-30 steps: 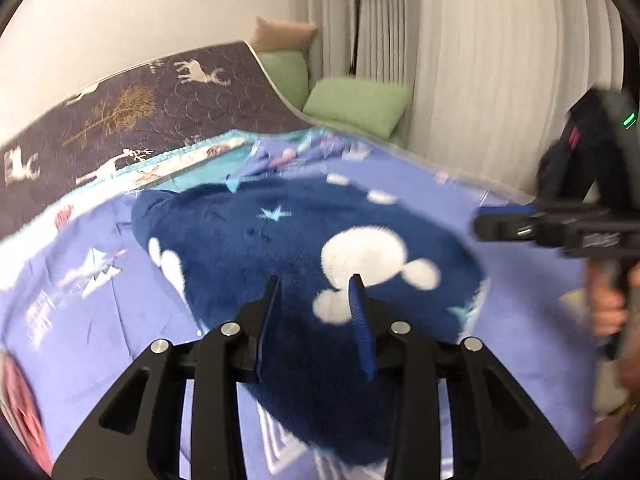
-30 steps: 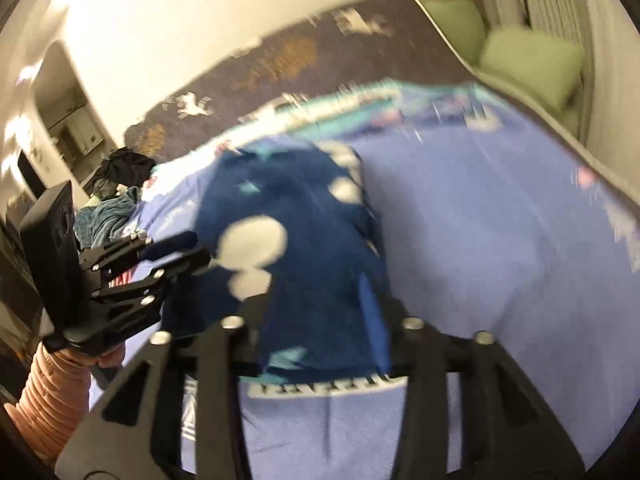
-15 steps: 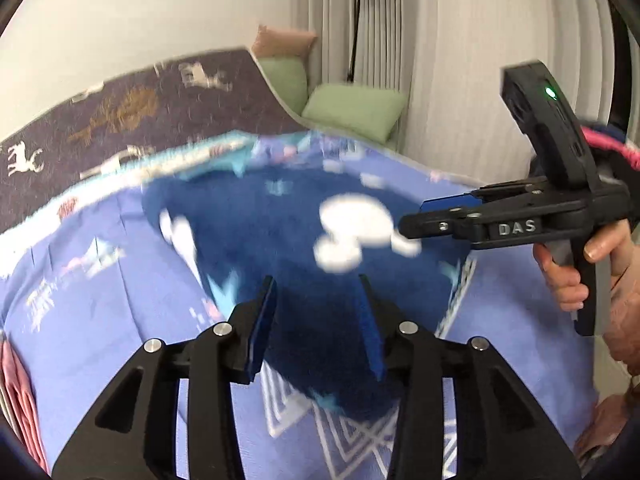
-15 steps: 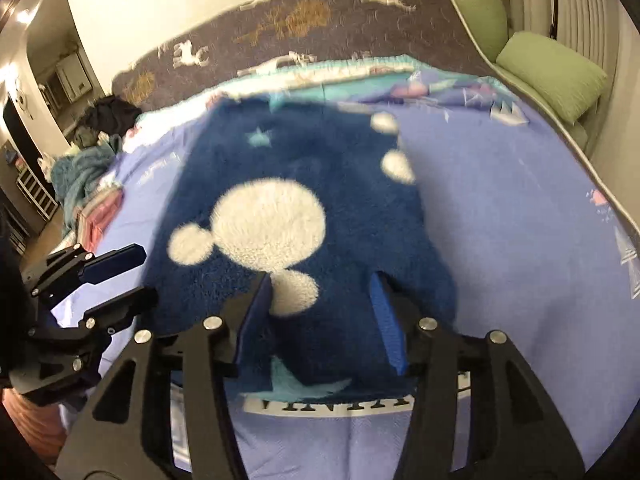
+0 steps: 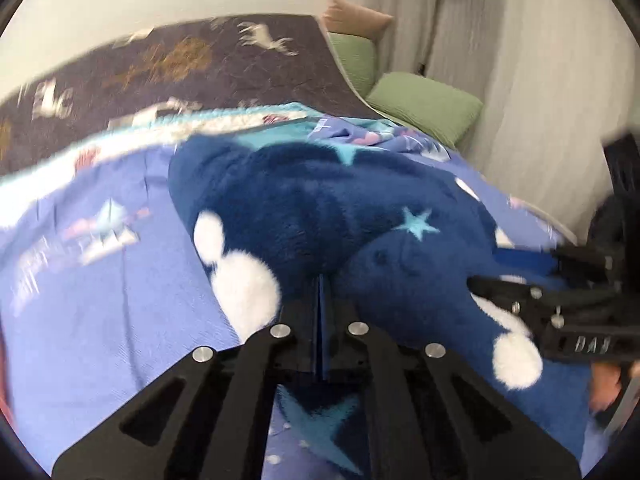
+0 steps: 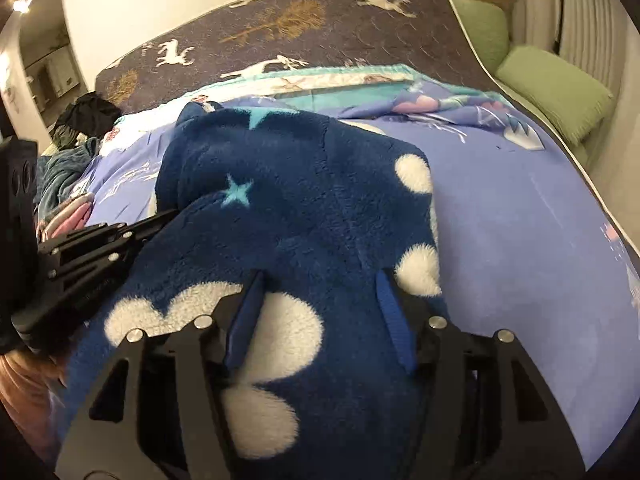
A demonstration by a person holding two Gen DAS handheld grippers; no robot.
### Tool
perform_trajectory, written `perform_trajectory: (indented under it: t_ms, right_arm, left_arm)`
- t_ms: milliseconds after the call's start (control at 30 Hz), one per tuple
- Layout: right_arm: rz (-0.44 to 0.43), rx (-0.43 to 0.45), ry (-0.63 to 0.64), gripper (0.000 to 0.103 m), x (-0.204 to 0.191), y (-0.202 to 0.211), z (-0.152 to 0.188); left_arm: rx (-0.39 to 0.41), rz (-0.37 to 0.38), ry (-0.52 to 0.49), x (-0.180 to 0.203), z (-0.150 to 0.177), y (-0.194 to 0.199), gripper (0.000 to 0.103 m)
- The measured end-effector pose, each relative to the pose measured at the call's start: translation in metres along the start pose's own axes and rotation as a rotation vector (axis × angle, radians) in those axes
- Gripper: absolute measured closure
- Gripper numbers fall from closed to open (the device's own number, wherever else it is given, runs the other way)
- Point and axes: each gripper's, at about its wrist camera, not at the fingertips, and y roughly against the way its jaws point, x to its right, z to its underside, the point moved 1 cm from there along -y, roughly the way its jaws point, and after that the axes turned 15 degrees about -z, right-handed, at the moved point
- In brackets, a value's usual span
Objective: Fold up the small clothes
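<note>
Pinching a fold of the fuzzy navy fleece garment with white blobs and pale blue stars (image 5: 320,216), the left claw (image 5: 320,292) has its two fingers pressed together with only a thin slit between them and cloth bunched at their tips. The left wrist view alone shows this closure; from the right wrist view the left claw (image 6: 148,224) appears only side-on at the garment's left edge, its tips buried under the fleece.

The right claw (image 6: 320,300) stands wide open, its two blue-padded fingers (image 6: 244,320) spread over the garment with fleece lying between them; neither pad visibly clamps anything. In the left wrist view the right claw (image 5: 492,276) reaches in from the right, resting against the garment's right lobe.

Only the right wrist view shows the dark heap of clothes (image 6: 88,116) and the pink folded cloth (image 6: 68,216) far to the left of the claws.

One garment lies ahead of both claws on the bed's lavender printed sheet (image 6: 520,216), rumpled and partly doubled over itself. Two green cushions (image 6: 556,88) and one tan cushion (image 5: 356,20) sit beyond the bed's far right corner. A dark brown quilted cover with white deer and gold trees (image 6: 300,28) lies behind the sheet.
</note>
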Motion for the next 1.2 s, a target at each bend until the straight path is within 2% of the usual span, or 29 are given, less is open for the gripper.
perform_trajectory:
  t_ms: [100,167,233,267,333,367,400,433,467,533,633,700,733,767,833,900,933,1100,1200]
  right_arm:
    - [-0.033,-0.009,-0.027,0.044,0.000,0.015,-0.014]
    - [-0.075,0.044,0.000,0.041,-0.011,0.035,-0.031]
    - [-0.044,0.079,0.057,0.033,-0.023,0.040,-0.048]
    - [-0.046,0.086,0.068,0.033,-0.027,0.036,-0.056]
    - [-0.095,0.075,0.040,0.032,-0.026,0.021,-0.069]
    - [-0.102,0.044,0.013,0.032,-0.020,0.005,-0.071]
    - [-0.058,-0.041,-0.033,0.032,-0.008,-0.027,-0.065]
    - [-0.044,-0.100,-0.061,0.031,0.005,-0.056,-0.056]
    - [-0.042,-0.081,-0.061,0.031,0.011,-0.070,-0.050]
    - [-0.050,-0.059,-0.081,0.031,0.015,-0.066,-0.051]
    - [-0.046,-0.072,-0.032,0.030,0.009,-0.059,-0.052]
    - [-0.078,-0.024,-0.093,0.030,0.012,-0.031,-0.050]
    - [-0.087,0.007,-0.123,0.027,0.017,-0.014,-0.048]
    - [-0.108,0.058,-0.155,0.021,0.021,0.008,-0.043]
    - [-0.155,0.146,-0.210,0.019,0.032,0.054,-0.029]
    - [-0.180,0.186,-0.295,0.018,0.046,0.086,-0.010]
    - [-0.219,0.199,-0.379,0.016,0.059,0.101,0.010]
    - [-0.350,0.158,-0.630,0.015,0.083,0.113,0.084]
    - [-0.429,0.106,-0.720,0.014,0.084,0.103,0.113]
  left_arm:
    - [0.003,0.053,0.033,-0.016,-0.019,0.014,0.095]
    - [0.065,0.044,0.082,-0.034,-0.043,0.020,0.076]
    - [0.066,0.035,0.122,-0.047,-0.062,0.011,0.076]
    - [0.038,0.065,0.171,-0.056,-0.073,-0.002,0.076]
    - [-0.007,0.080,0.214,-0.062,-0.081,-0.027,0.076]
    - [-0.063,0.041,0.209,-0.060,-0.079,-0.049,0.075]
    - [-0.131,0.008,0.187,-0.055,-0.072,-0.075,0.074]
    - [-0.161,-0.022,0.146,-0.046,-0.061,-0.093,0.074]
    - [-0.080,-0.088,0.071,-0.032,-0.053,-0.094,0.073]
    - [-0.059,-0.153,0.057,-0.021,-0.054,-0.089,0.075]
    - [-0.061,-0.227,-0.036,-0.011,-0.065,-0.073,0.074]
    - [-0.040,-0.223,-0.055,-0.012,-0.068,-0.047,0.070]
    - [-0.022,-0.209,-0.059,-0.014,-0.068,-0.034,0.063]
    - [0.019,-0.187,-0.065,-0.013,-0.066,-0.014,0.053]
    - [0.091,-0.144,-0.071,-0.009,-0.062,0.018,0.043]
    - [0.114,-0.072,-0.073,-0.002,-0.053,0.041,0.039]
    - [0.113,-0.047,-0.078,0.002,-0.049,0.048,0.035]
    - [0.072,0.067,-0.113,0.030,-0.010,0.061,0.023]
    - [0.044,0.029,-0.132,0.044,0.012,0.051,0.020]
